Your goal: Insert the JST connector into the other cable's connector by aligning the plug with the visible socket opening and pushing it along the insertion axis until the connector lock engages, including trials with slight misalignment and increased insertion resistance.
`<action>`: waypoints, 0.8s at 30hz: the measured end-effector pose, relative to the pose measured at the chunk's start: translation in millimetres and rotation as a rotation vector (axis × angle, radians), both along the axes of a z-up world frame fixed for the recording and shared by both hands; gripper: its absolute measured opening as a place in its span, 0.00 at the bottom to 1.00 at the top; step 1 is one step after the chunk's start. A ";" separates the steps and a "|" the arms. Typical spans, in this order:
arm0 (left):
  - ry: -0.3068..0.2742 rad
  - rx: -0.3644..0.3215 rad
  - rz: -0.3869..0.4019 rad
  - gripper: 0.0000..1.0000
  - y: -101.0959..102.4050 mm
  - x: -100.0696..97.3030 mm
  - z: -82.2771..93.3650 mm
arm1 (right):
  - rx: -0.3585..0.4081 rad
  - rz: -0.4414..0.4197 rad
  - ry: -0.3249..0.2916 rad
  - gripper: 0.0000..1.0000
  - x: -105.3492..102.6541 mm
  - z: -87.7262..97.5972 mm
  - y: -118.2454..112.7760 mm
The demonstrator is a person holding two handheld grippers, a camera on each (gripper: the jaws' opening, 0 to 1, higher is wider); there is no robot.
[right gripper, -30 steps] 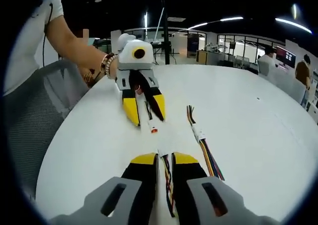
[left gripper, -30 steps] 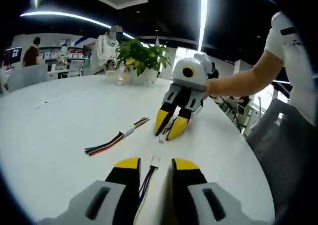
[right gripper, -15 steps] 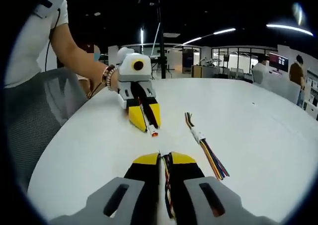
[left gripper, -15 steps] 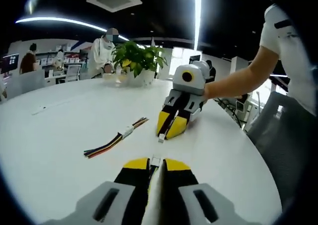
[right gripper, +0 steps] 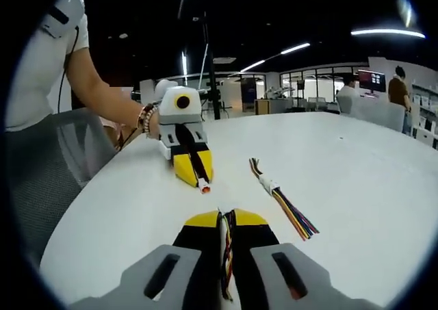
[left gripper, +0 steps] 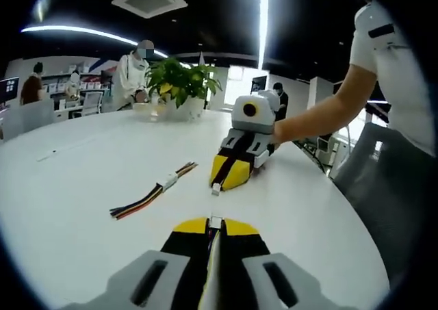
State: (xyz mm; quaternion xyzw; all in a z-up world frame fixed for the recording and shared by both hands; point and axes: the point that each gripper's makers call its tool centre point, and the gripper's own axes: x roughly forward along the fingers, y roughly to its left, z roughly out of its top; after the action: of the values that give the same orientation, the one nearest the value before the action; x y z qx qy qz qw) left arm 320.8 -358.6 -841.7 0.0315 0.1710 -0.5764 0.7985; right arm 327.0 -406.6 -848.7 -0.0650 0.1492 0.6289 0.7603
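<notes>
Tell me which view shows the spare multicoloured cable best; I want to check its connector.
The right gripper view: the spare cable lies close, its white connector and fanned wires distinct. In the left gripper view it lies farther off and looks smaller.

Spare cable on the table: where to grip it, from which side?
Grip the spare cable at its white connector, the only rigid part. It lies flat and apart from both grippers, so come from above, jaws across its width, not on the splayed wire ends.

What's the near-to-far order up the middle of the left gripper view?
left gripper shut on its cable, white connector at its tips → gap of bare white table → right gripper with its connector → potted plant.
</notes>
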 end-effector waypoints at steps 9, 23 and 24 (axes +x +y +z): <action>0.001 0.082 -0.047 0.00 2.8 -5.0 -0.7 | -0.037 -0.020 -0.018 0.01 -4.0 11.1 -5.8; -0.095 0.112 -0.103 0.00 -5.6 -3.0 36.2 | -0.055 -0.020 -0.102 0.01 -11.5 39.6 10.8; -0.099 0.108 -0.101 0.00 -6.0 -2.7 39.0 | -0.055 -0.018 -0.106 0.01 -11.9 40.9 11.5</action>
State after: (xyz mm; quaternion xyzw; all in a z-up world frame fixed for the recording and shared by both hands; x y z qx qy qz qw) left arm 318.1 -364.6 -802.7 0.1114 0.1603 -0.6035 0.7731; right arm 315.1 -395.1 -807.8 -0.1178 0.1268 0.6133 0.7707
